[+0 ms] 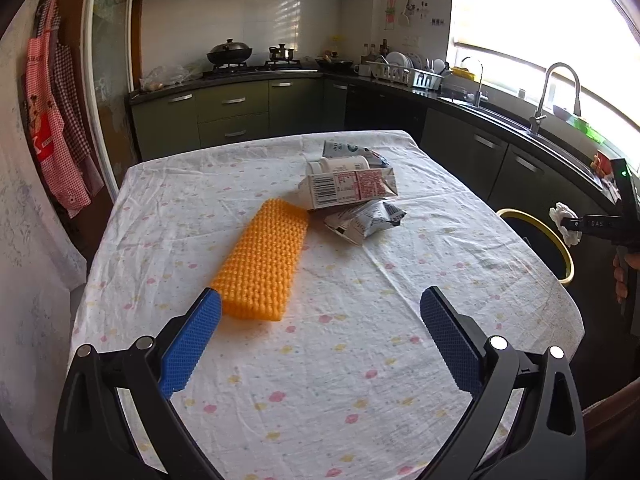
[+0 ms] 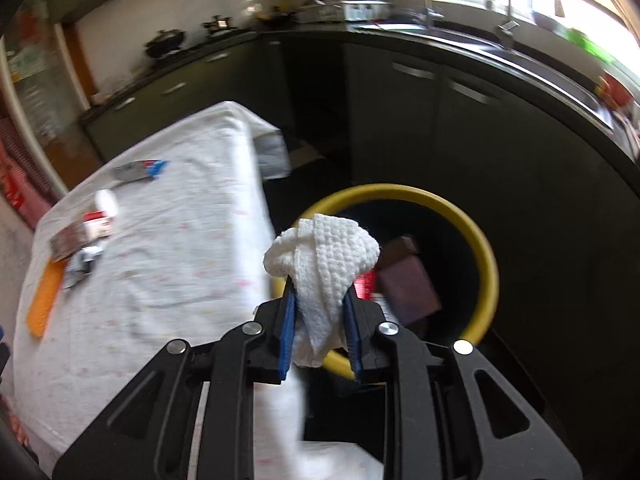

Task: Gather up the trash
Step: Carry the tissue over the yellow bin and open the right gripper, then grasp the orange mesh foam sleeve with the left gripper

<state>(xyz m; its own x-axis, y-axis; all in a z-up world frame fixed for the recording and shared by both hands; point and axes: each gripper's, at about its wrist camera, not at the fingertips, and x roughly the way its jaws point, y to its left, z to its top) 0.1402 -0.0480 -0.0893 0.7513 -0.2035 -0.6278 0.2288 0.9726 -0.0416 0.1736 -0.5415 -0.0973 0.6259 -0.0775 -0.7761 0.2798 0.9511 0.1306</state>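
My right gripper (image 2: 319,286) is shut on a crumpled white paper towel (image 2: 322,256) and holds it over the near rim of the yellow-rimmed black trash bin (image 2: 486,256); the left wrist view shows the towel (image 1: 565,219) beside the bin (image 1: 558,240). A carton and a red wrapper lie inside the bin. My left gripper (image 1: 320,304) is open and empty above the table (image 1: 280,380). On the table lie an orange foam net (image 1: 264,256), a flattened carton (image 1: 352,188), a white bottle (image 1: 336,165) and a crumpled silver wrapper (image 1: 366,218).
The bin stands on the floor off the table's right edge. Dark kitchen cabinets (image 1: 500,152), a sink with a faucet (image 1: 552,96) and a stove (image 1: 240,68) run along the back and right. Aprons (image 1: 56,120) hang at the left.
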